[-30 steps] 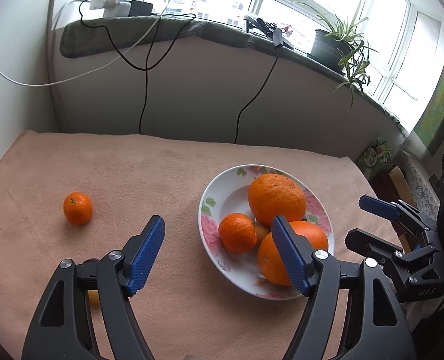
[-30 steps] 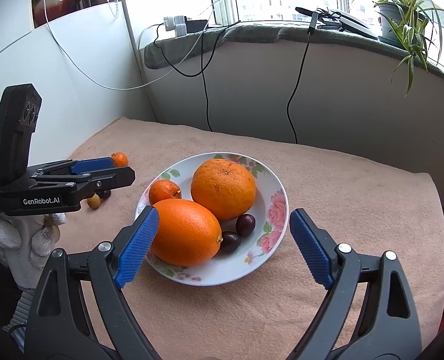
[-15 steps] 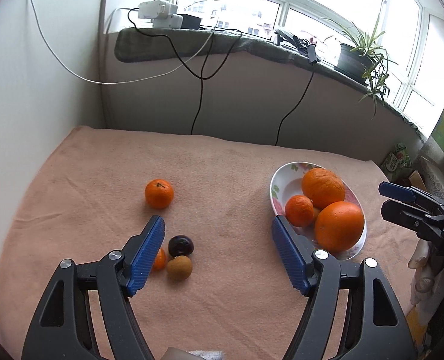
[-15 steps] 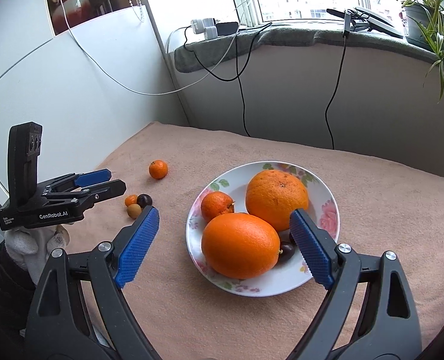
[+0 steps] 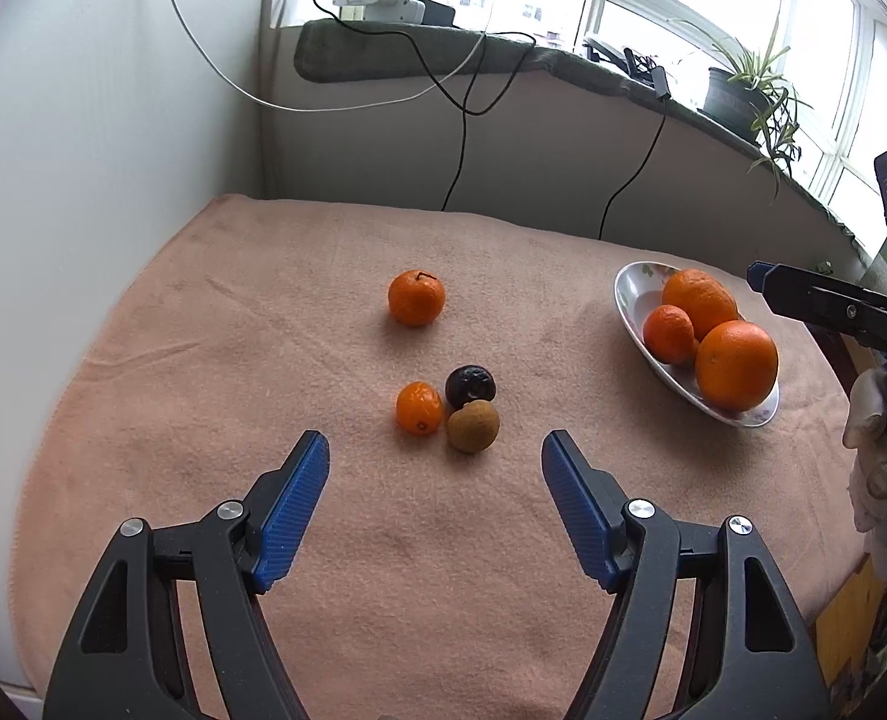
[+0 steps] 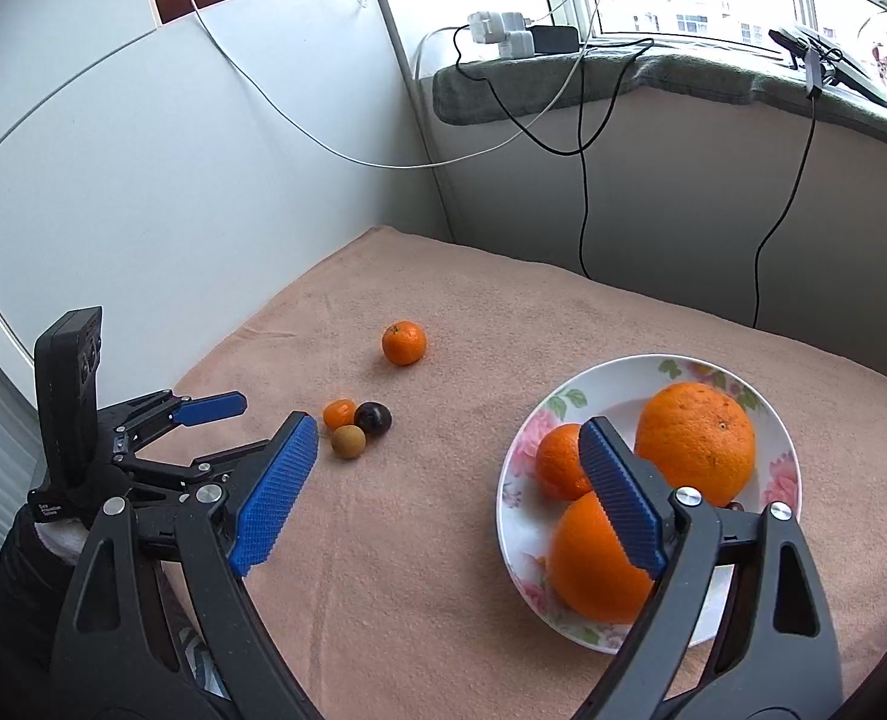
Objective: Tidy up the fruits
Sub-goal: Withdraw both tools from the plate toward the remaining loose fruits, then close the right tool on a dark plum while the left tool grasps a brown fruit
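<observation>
A flowered plate [image 6: 518, 531] holds two big oranges [image 6: 694, 444] and a small mandarin [image 6: 560, 461]; it also shows in the left wrist view [image 5: 635, 306]. On the cloth lie a loose mandarin [image 5: 416, 297], a small kumquat [image 5: 419, 408], a dark plum [image 5: 471, 386] and a brown round fruit [image 5: 473, 426]. My left gripper [image 5: 435, 513] is open and empty, just short of the small cluster. My right gripper [image 6: 443, 486] is open and empty, its right finger above the plate.
The pink cloth [image 5: 263, 330] covers the table, with a white wall on the left. Cables [image 5: 461, 108] hang from the window sill at the back. A potted plant [image 5: 737, 93] stands on the sill.
Both grippers have swung left, away from the plate. The cluster of small fruits has come into the middle of the left wrist view. Both grippers stay open.
</observation>
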Motion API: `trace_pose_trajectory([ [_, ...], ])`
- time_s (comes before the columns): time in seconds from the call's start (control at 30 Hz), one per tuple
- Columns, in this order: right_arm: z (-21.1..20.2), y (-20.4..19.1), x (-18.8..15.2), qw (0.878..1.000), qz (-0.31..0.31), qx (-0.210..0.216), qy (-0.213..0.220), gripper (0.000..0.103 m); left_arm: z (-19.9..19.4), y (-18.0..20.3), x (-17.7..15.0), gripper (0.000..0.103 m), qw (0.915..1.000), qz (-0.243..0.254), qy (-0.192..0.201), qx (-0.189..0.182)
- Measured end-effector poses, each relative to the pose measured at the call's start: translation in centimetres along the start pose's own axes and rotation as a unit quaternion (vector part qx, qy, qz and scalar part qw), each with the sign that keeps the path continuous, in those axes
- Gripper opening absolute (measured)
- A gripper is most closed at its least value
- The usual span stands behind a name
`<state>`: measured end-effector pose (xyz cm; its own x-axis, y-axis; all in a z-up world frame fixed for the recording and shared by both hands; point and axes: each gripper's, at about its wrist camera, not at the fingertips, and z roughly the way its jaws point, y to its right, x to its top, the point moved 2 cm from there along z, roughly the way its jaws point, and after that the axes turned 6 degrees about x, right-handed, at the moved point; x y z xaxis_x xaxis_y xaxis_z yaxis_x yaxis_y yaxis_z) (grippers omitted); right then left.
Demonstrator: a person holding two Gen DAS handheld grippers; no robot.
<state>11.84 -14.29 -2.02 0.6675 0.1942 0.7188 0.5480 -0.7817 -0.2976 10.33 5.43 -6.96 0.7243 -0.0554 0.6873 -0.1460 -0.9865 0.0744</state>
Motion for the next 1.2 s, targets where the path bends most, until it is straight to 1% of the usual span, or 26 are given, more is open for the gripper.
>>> trace_pose_trajectory([
  [0.13,1.9,-1.0,0.2,1.0,0.009,0.018,-0.015,0.091,0.3,-0.3,-0.3,0.068,0.9999,-0.007,-0.005,-0.013],
  [0.17,2.4,-1.2,0.3,0.999,0.012,0.022,-0.02,0.09,0.4,-0.3,-0.4,0.065,0.9998,-0.008,-0.007,-0.016],
  [0.23,3.5,-1.4,0.4,0.999,0.021,0.031,-0.033,0.082,0.6,-0.2,-0.6,0.062,0.9997,-0.008,-0.01,-0.019],
  [0.3,4.7,-1.4,0.5,0.998,0.034,0.037,-0.048,0.074,0.8,-0.1,-0.9,0.053,0.9995,-0.008,-0.014,-0.025],
  [0.33,5.3,-1.4,0.5,0.997,0.041,0.044,-0.056,0.072,0.9,0.0,-1.0,0.052,0.9994,-0.008,-0.016,-0.029],
  [0.37,6.0,-1.4,0.5,0.995,0.049,0.051,-0.064,0.069,1.0,0.1,-1.1,0.05,0.9993,-0.008,-0.017,-0.032],
  [0.4,6.6,-1.3,0.6,0.994,0.056,0.056,-0.072,0.062,1.2,0.2,-1.2,0.046,0.9992,-0.008,-0.02,-0.034],
  [0.47,7.8,-1.3,0.5,0.992,0.067,0.058,-0.087,0.054,1.5,0.2,-1.3,0.038,0.9988,-0.009,-0.025,-0.042],
  [0.57,9.6,-1.6,0.5,0.99,0.076,0.057,-0.106,0.051,1.9,0.4,-1.3,0.038,0.9983,-0.009,-0.028,-0.05],
  [0.67,11.5,-1.8,0.4,0.986,0.089,0.064,-0.125,0.049,2.4,0.8,-1.1,0.037,0.9978,-0.01,-0.03,-0.058],
  [0.77,13.0,-2.0,0.5,0.985,0.091,0.06,-0.137,0.046,3.1,1.1,-0.7,0.037,0.9981,-0.007,-0.03,-0.053],
  [0.83,13.8,-2.1,0.5,0.984,0.093,0.058,-0.144,0.045,3.7,1.0,-0.6,0.037,0.9976,-0.013,-0.035,-0.057],
  [1.0,15.1,-2.2,0.6,0.982,0.098,0.053,-0.152,0.042,4.2,0.9,-0.4,0.035,0.9972,-0.016,-0.036,-0.064],
  [1.2,16.2,-2.3,0.8,0.981,0.101,0.051,-0.159,0.04,5.1,0.4,0.3,0.035,0.9963,-0.03,-0.037,-0.071],
])
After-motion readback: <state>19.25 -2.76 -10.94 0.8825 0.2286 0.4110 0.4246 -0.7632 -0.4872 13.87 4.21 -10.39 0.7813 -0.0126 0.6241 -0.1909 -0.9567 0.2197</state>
